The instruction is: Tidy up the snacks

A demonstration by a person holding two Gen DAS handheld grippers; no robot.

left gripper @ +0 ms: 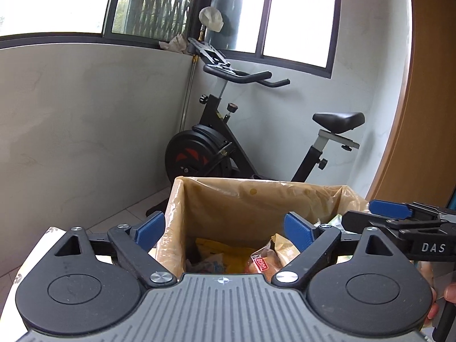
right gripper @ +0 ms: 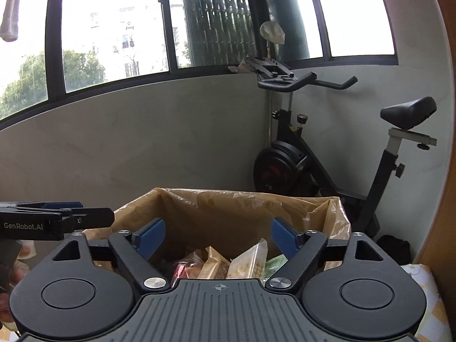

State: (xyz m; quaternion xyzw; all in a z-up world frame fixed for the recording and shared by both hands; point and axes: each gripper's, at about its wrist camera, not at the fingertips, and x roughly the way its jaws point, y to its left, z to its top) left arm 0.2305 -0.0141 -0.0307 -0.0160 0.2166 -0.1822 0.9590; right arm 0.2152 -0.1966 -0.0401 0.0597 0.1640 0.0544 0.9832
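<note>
A box lined with a tan plastic bag [left gripper: 256, 199] [right gripper: 228, 208] stands right ahead of both grippers. Inside lie several snack packets: a yellow one [left gripper: 216, 252], a clear one with a red label [left gripper: 262, 265], a clear pouch of yellow bits [right gripper: 248, 262] and a green pack [right gripper: 275, 265]. My left gripper [left gripper: 225, 232] is open over the box's near rim, with nothing between its blue pads. My right gripper [right gripper: 218, 236] is open too and holds nothing. Each gripper shows in the other's view, the right one [left gripper: 370, 215] at the box's right side and the left one [right gripper: 85, 213] at its left.
A black exercise bike [left gripper: 216, 148] [right gripper: 299, 165] stands behind the box against a grey wall under windows. A wooden door edge [left gripper: 421, 114] runs down the right. A patterned cloth [right gripper: 421, 285] covers the surface under the box. A hand [left gripper: 450, 292] grips the right tool.
</note>
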